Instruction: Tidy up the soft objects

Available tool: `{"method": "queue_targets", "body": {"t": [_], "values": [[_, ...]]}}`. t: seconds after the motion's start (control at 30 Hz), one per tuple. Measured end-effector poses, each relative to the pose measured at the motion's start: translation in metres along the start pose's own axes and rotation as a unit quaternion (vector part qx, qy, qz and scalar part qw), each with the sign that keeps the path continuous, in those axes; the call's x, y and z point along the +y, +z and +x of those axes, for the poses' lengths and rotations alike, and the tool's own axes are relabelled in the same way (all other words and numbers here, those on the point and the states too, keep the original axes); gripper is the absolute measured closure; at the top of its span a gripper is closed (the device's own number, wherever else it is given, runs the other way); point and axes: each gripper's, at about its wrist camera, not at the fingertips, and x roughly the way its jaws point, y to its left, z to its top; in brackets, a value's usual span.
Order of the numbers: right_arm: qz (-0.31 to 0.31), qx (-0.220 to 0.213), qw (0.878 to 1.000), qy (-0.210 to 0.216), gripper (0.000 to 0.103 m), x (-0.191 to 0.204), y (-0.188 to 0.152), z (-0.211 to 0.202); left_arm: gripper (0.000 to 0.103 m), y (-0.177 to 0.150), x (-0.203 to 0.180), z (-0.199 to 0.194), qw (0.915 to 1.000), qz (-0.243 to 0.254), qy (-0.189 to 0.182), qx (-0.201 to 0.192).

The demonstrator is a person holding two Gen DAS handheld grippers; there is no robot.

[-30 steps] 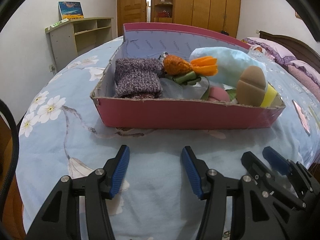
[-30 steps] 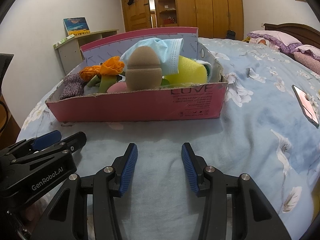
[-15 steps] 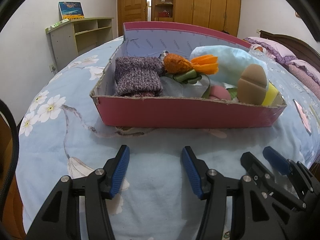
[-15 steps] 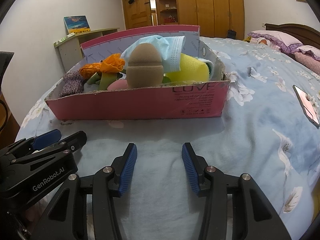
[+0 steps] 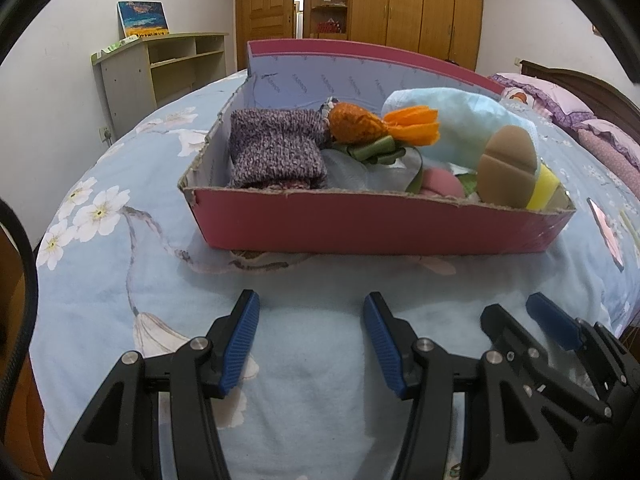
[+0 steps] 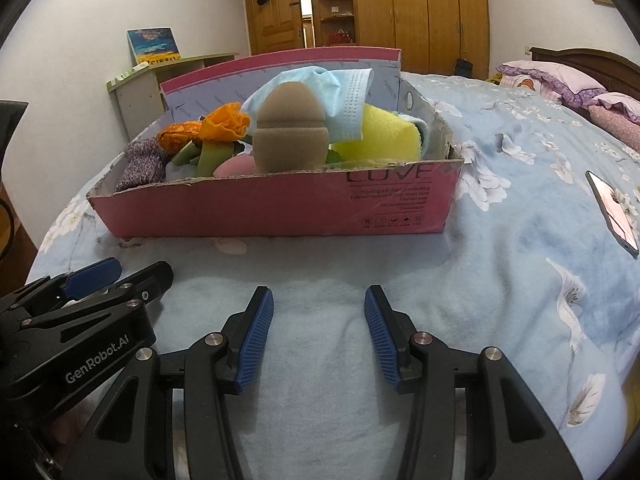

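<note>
Left gripper: jaws spread wide, nothing between them, held low over the floral bedspread just short of the box. Right gripper: likewise parted and empty, alongside the left, both pointing at the long near wall of the pink cardboard box.

Box sat on the bed, lid flap standing up behind. All the soft objects I could see lay inside it; none lay loose on the bedspread in either view.

Contents, left to right in the left wrist view:
- purple knitted piece, folded, against the left end wall;
- orange fabric flower with green ribbon leaves, leaning on the knit;
- pink rounded item, mostly hidden behind the near wall;
- tan sponge puff, upright, egg-shaped, a groove round its middle;
- light blue face mask draped over the puff and the items behind;
- yellow sponge at the right end.

Handling, judged: everything looked light and compressible. Puff and sponge should squash under the pads; pinch across the middle, gently. Knit: take at the folded edge, or it may unfold. Mask: thin and limp, best caught at a bunched fold; lifting it could tip the puff. Flower: delicate, take by the green base.

A phone lay on the bed to the right, well apart.
</note>
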Motion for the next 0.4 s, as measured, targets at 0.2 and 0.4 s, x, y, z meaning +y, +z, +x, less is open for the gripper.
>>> {"method": "queue_targets", "body": {"t": [0.2,0.4], "values": [[-0.011,0.007,1.000,-0.011,0.054,0.0060,0.0024,0.0021,0.045,0.0020,-0.0027,0.0003,1.0000,0.001,0.007,0.001],[-0.007,0.016,1.000,-0.010,0.054,0.0056,0.0053,-0.0025,0.044,0.0049,0.0001,-0.0027,0.9999,-0.006,0.000,0.011]]}}
